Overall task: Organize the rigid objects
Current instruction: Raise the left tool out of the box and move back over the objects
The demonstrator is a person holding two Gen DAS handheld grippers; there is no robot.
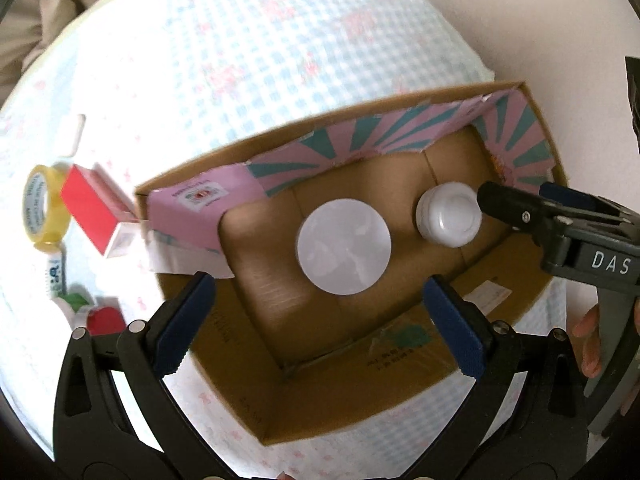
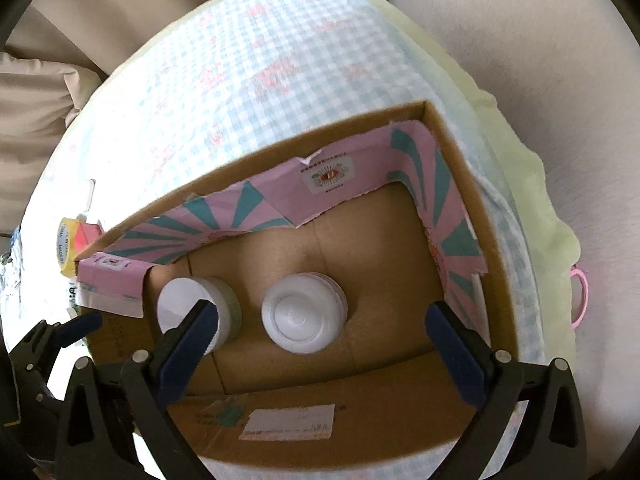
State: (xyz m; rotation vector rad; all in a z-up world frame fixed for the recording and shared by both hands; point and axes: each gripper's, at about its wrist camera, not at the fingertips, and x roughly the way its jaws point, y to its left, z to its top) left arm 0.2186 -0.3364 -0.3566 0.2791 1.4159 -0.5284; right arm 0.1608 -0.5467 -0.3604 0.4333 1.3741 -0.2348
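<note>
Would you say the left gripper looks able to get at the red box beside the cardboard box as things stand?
Probably yes: the left gripper is open and empty, and the red box lies outside the cardboard box, its top uncovered, though the tape roll crowds one side.

Checked cloth (image 1: 248, 40) covers table; beige cushion (image 2: 36, 92) behind.

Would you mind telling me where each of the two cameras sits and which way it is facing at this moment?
Left wrist view: sits on the left gripper, looks down into the cardboard box; its own open blue-padded fingers show, plus the right gripper and some of the person's fingers.
Right wrist view: sits on the right gripper, looks down into the same box; its own open fingers show, with the left gripper at the left edge.
Shared: the box, flat-lidded white jar, ridged-lid white jar, tape roll, checked cloth.
</note>
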